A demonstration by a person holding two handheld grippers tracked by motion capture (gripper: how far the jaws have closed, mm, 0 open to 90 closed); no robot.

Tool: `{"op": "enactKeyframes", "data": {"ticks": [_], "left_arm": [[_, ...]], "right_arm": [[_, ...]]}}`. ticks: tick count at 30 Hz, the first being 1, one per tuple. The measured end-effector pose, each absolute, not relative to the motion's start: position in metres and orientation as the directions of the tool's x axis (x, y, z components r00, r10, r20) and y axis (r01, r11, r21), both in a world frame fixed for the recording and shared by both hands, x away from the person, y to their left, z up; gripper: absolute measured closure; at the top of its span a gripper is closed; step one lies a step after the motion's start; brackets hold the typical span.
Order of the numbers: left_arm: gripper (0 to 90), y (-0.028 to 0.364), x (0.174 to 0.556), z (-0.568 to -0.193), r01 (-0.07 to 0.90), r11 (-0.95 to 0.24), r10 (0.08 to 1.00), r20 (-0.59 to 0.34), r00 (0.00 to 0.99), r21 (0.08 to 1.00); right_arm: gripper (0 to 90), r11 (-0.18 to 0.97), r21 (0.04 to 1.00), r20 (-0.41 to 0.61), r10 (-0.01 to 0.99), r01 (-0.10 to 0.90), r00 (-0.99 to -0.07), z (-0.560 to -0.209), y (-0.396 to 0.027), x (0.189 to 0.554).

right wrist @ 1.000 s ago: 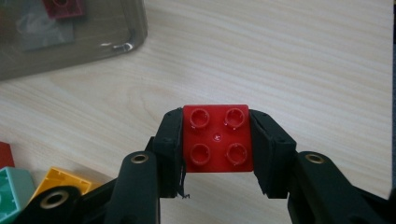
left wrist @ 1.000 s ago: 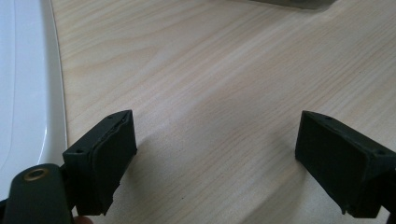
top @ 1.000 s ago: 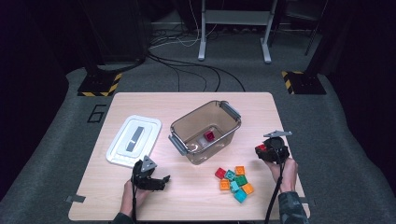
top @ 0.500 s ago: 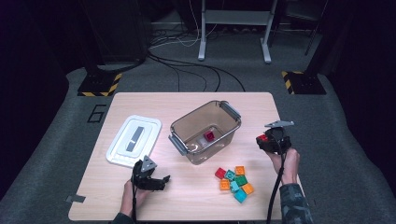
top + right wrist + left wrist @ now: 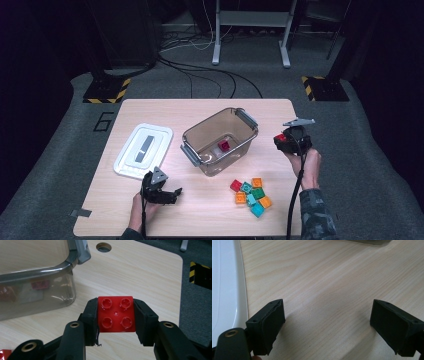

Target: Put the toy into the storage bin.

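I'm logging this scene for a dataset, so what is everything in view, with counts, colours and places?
Table: one, light wood, centre, on grey floor.
Bin: one, clear grey-tinted, open, mid-table.
Block in bin: one, red, on the bin's floor.
Lid: one, white with a grey strip, flat on the table left of the bin.
Loose blocks: about eight, red, teal, orange and green, clustered in front of the bin.
Held block: one, red, four studs, between the right tool's pads.
Hazard-striped feet: two, black and yellow, on the floor beyond the table.
Left tool: black, open, nothing between its pads, low over the table's near left.
Right tool: black, shut on the held block, right of the bin.
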State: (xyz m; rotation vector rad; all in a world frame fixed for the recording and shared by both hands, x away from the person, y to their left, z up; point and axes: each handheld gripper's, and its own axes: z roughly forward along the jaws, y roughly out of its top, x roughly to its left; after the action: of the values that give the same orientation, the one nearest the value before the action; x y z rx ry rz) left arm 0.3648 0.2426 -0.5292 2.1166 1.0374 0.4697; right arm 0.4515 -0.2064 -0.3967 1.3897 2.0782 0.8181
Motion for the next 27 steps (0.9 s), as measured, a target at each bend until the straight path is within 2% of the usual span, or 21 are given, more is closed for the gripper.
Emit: {"op": "enactKeyframes", "data": {"ticks": [13,27], "left_arm": [[12.2,0.243,0.365,-0.529,0.53,-0.415,0.793,0.009,0.609,0.739],[12.2,0.243,0.365,-0.529,0.529,-0.416,0.792,0.009,0.611,0.739]], "right_arm": [[58.0,0.317,0.737,-0.105,0.926,0.597,-0.362,-0.373,-0.197,0.463],[58.0,0.363,0.75,-0.134,0.902,0.553,-0.41,-0.347,-0.169,0.476]]}}
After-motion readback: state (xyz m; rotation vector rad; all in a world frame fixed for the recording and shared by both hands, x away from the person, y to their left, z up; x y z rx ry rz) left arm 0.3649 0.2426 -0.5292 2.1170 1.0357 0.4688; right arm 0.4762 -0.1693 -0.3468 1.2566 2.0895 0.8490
